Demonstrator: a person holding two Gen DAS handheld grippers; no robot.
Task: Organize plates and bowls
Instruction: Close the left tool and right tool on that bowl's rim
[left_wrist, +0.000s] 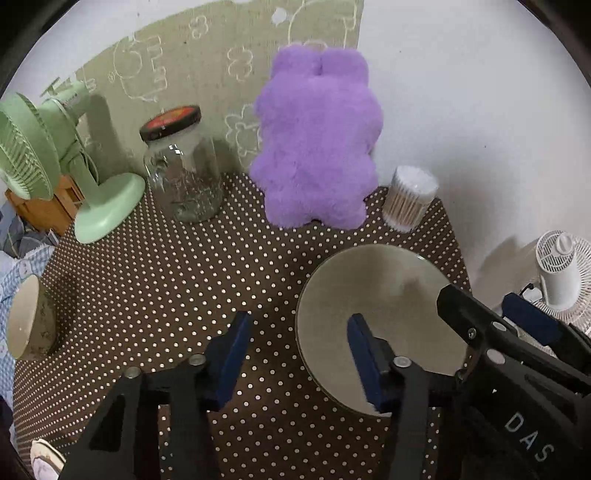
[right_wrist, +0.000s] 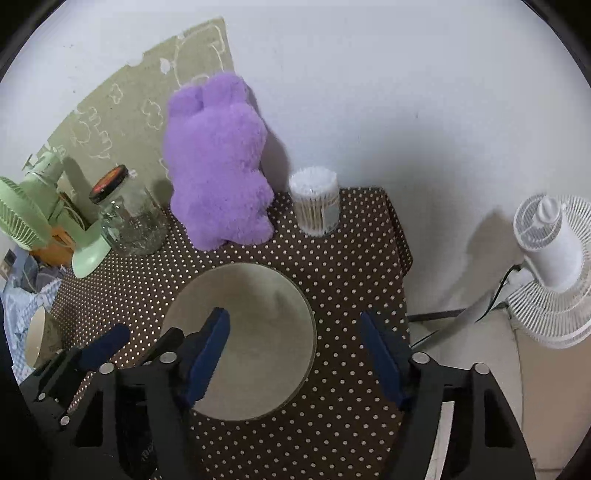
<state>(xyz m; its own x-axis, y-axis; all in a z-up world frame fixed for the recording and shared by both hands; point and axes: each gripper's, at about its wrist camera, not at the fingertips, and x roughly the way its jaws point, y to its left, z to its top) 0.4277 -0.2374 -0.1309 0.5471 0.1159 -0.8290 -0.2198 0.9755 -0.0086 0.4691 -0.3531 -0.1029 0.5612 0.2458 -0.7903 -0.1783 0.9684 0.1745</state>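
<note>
The jaws of both grippers stand apart and hold nothing; each pair straddles one edge of the plate (right_wrist: 255, 332), which lies flat on the dotted table (right_wrist: 354, 266), toward its right side and in front of the purple plush (right_wrist: 218, 166). In the right wrist view the right gripper (right_wrist: 295, 354) has its left finger (right_wrist: 208, 354) over the plate's left-hand part and its right finger (right_wrist: 380, 354) over bare cloth past the plate's right rim, so that rim lies between the two. In the left wrist view the left gripper (left_wrist: 299, 354) is set the other way: its right finger (left_wrist: 364, 362) is over the plate (left_wrist: 376, 295), its left finger (left_wrist: 232, 354) over cloth, with the plate's left rim between them. Neither pad visibly presses on the rim, though whether any fingertip touches the plate's face cannot be told. The plate is round, so no axis matters; what matters is that it lies between the two grippers, equally near to both, and each would have to close on its own side of the rim. A bowl (left_wrist: 29, 317) lies tipped on its side at the table's far left edge, well apart from the plate and nearer the left hand.
</note>
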